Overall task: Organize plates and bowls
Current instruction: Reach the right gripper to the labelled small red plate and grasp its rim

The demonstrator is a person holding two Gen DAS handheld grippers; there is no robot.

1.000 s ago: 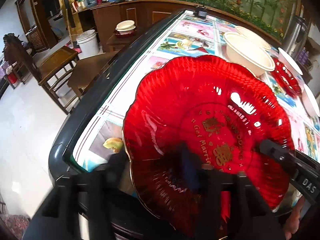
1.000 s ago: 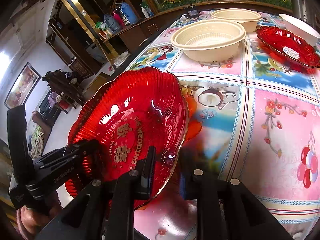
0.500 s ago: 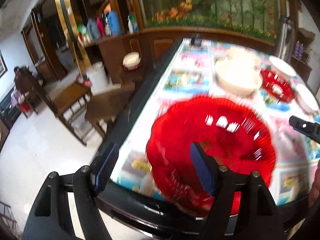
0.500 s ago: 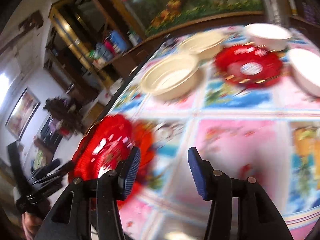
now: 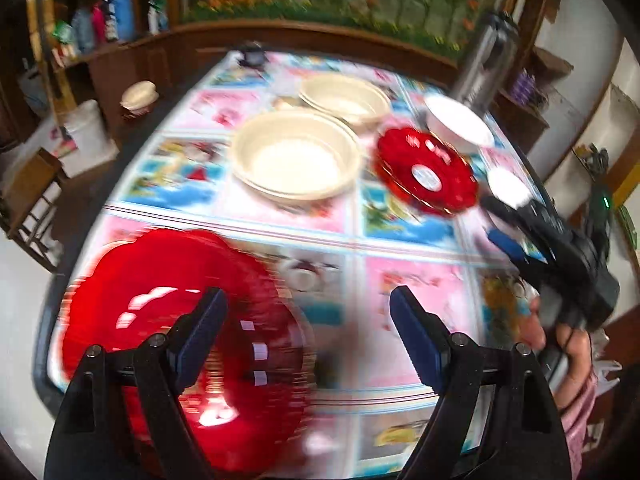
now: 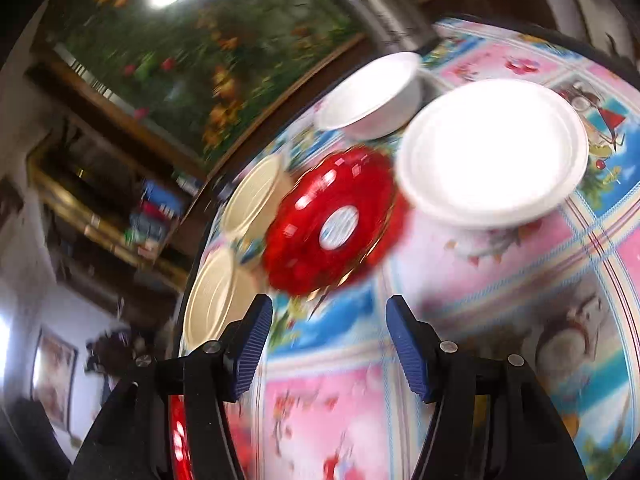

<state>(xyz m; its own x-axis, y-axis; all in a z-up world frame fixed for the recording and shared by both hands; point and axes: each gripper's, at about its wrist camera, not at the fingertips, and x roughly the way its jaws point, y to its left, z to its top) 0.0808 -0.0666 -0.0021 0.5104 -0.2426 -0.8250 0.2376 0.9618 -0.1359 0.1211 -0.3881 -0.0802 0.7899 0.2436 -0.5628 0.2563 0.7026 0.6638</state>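
Left wrist view: the left gripper (image 5: 306,322) has its jaws spread wide and opening further, nothing between them. The big red plate (image 5: 160,320) lies on the bench (image 5: 420,292) at the near left corner, behind the left finger from this angle but not pinched (motion blur makes the exact contact hard to read). Further back sit two cream bowls (image 5: 296,156), a smaller red plate (image 5: 426,170) and a white bowl (image 5: 458,124). The right gripper (image 5: 516,224) shows at the right edge, with the hand (image 5: 568,352) holding it below.

Right wrist view: the right gripper's jaws are partly apart and opening, empty, aimed toward the smaller red plate (image 6: 336,220). A white plate (image 6: 492,152) sits just beside it on the right, the white bowl (image 6: 368,96) behind it, and the cream bowls (image 6: 224,264) to the left.

My guess is the smaller red plate is next, to go with the big one. To do it well: get the jaws fully open first, come in low at the near rim, and keep clear of the white plate crowding it (that scalloped edge looks slippery, so bite well over the lip).
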